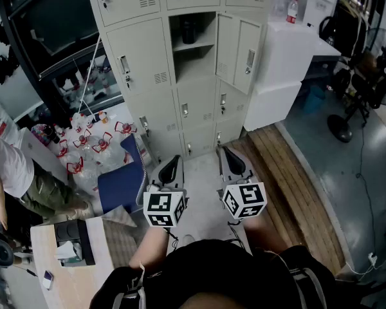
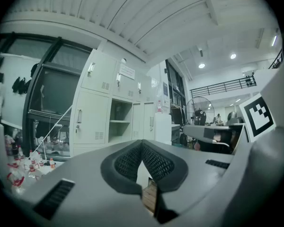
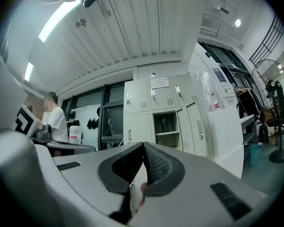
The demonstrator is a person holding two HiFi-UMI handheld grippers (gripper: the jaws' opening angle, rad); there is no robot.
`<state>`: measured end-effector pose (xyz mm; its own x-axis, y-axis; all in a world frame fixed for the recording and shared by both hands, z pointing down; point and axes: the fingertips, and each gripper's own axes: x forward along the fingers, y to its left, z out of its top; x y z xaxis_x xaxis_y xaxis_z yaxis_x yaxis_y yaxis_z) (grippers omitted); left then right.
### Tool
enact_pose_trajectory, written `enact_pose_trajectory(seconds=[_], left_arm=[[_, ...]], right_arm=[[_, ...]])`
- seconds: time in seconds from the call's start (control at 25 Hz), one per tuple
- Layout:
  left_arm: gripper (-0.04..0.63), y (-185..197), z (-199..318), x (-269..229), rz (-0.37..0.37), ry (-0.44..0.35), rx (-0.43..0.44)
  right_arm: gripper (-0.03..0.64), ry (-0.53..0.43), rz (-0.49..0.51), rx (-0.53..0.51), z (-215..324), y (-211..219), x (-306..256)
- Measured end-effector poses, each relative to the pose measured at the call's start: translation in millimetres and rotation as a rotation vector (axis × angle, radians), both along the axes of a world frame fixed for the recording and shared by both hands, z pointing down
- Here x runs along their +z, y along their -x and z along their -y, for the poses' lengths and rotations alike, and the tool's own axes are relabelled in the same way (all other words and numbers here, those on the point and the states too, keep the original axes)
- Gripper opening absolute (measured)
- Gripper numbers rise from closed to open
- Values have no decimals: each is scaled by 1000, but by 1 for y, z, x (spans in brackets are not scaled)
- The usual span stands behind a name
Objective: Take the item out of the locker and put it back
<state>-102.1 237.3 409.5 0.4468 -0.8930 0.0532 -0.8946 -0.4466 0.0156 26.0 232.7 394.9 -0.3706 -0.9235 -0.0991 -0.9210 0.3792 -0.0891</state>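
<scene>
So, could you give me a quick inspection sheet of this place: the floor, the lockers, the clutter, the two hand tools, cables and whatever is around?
Surface: grey floor before the lockers; wooden planks to its right.
Job's things: one locker compartment stands open, its door swung to the right; a dark item stands on its upper shelf.
Clutter: clear bottles with red markings heaped at left, a blue panel beside them.
Grippers: left gripper and right gripper are both shut and empty, apart from the lockers.
Cables: one cable runs across the floor at right.
Surroundings: floor fan, white cabinet, person in a white shirt.
</scene>
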Motion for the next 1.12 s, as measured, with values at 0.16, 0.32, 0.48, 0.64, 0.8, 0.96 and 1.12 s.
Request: enact_pose_trajectory(seconds=[0.16, 0.32, 0.48, 0.64, 0.8, 0.96, 1.12], left_arm=[[12, 3, 6, -1, -2, 0, 4], [12, 8, 11, 0, -4, 4, 13], [12, 18, 24, -1, -8, -4, 28], [12, 33, 37, 3, -16, -2, 44], [12, 48, 49, 2, -24, -14, 67], [12, 66, 59, -5, -41, -30, 79], [12, 79, 74, -5, -43, -32, 82]], right_arm=[[14, -3, 25, 5, 4, 2, -2], [14, -6, 34, 16, 10, 5, -3], [14, -8, 35, 31, 22, 16, -3], [14, 3, 26, 46, 32, 32, 2], [14, -9, 15, 66, 42, 49, 0], [14, -5, 45, 75, 52, 63, -5], [14, -17, 48, 96, 65, 71, -7]])
